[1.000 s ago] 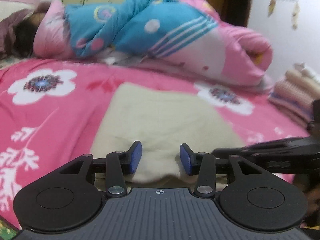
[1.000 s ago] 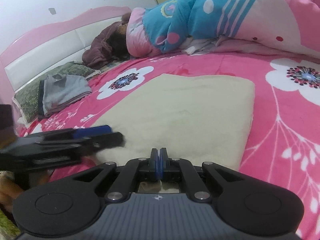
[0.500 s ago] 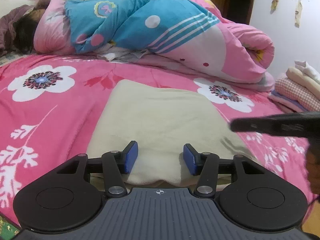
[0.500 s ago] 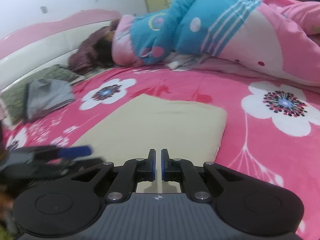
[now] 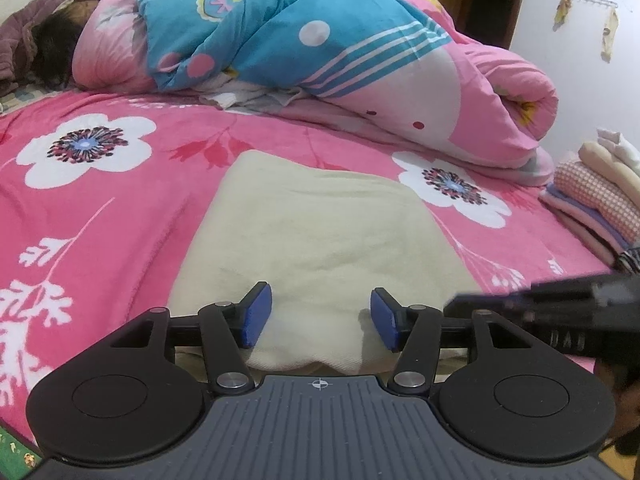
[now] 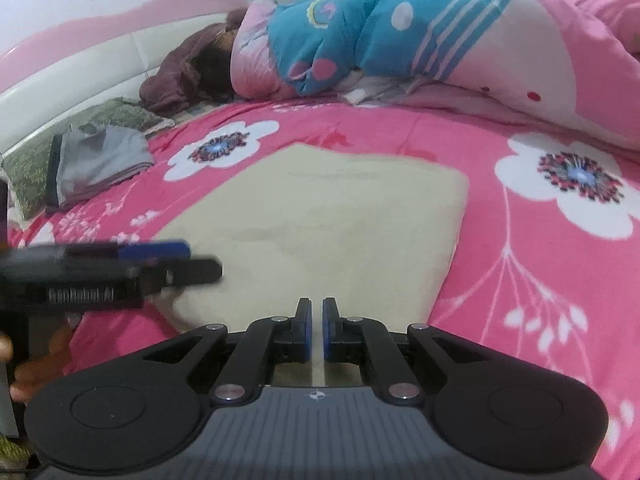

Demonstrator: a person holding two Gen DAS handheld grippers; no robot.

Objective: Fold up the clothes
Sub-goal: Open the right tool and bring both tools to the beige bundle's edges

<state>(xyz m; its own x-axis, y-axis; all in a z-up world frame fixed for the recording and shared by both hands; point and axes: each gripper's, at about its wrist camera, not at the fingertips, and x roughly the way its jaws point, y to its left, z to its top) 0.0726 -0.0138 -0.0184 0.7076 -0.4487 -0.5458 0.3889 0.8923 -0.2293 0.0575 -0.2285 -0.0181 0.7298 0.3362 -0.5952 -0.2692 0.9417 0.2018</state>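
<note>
Broadly, a bed covered by a bright pink fleece blanket with large white flowers (image 5: pixel 120 208) fills both views. Along its far side lies a bulky rolled quilt in pink and turquoise with white stripes and dots (image 5: pixel 320 52). In the middle of the blanket rests a cream-coloured fleece garment, folded into a thick rectangle (image 5: pixel 320 232), its near edge toward the cameras. At the right edge of the bed, in the left wrist view, sits a stack of folded clothes in pink, checked and beige (image 5: pixel 596 200). In the right wrist view, a folded grey garment (image 6: pixel 100 160) lies on a green patterned pillow (image 6: pixel 28 168) by the white padded headboard (image 6: pixel 80 80).

The left hand-held gripper (image 5: pixel 320 316) hangs over the near edge of the cream garment. Its jaws are opening, about half apart, and the blue pads (image 5: pixel 256 316) press on nothing, though cloth shows below the gap. The right hand-held gripper (image 6: pixel 317 328) is nearly closed, a thin slit left between its blue pads (image 6: pixel 306 332), and grips nothing; it sits just beside the garment's near edge. Each hand-held gripper appears blurred in the other's view.
</note>
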